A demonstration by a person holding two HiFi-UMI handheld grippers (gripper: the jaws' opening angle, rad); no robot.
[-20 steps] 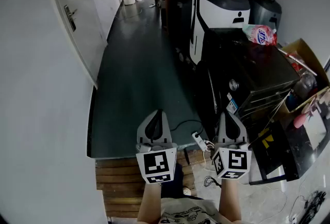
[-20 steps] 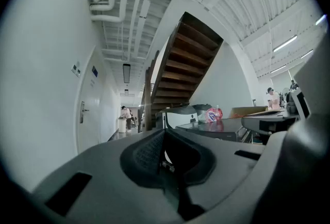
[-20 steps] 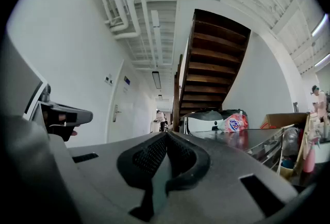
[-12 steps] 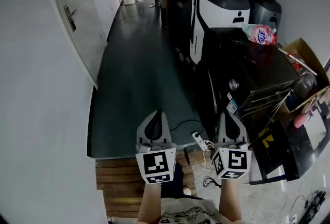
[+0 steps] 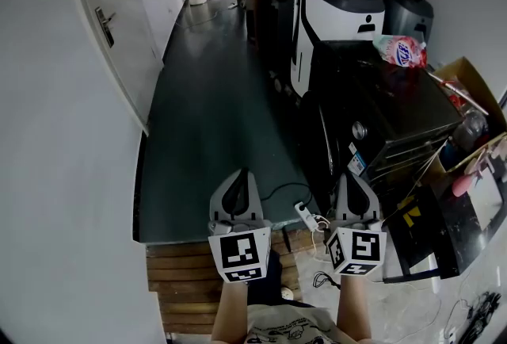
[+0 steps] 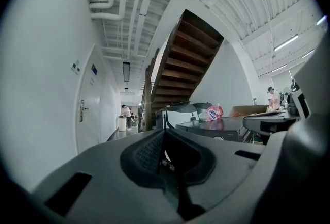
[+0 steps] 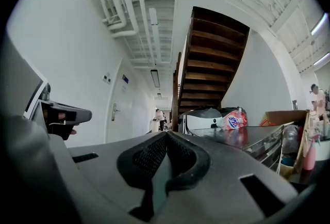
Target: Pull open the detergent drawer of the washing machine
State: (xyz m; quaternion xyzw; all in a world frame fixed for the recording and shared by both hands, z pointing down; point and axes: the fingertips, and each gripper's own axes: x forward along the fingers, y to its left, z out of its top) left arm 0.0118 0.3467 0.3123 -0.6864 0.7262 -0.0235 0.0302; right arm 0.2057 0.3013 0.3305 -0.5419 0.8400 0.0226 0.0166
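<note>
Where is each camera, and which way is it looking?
Head view: on the person's head, looking steeply down at the floor and black washing machine; both forearms, the left gripper and the right gripper show.
Left gripper view: on the left gripper, looking along its shut fingers toward the staircase; the right gripper shows at the right edge.
Right gripper view: on the right gripper, looking along its shut fingers at the staircase; the left gripper shows at the left.
Shared: all three see the pink bag on the machine.

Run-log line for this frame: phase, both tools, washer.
phase: before approach | left tool: shut, empty | right tool: shut, empty | washing machine: off to the right, untouched | detergent drawer: not discernible
</note>
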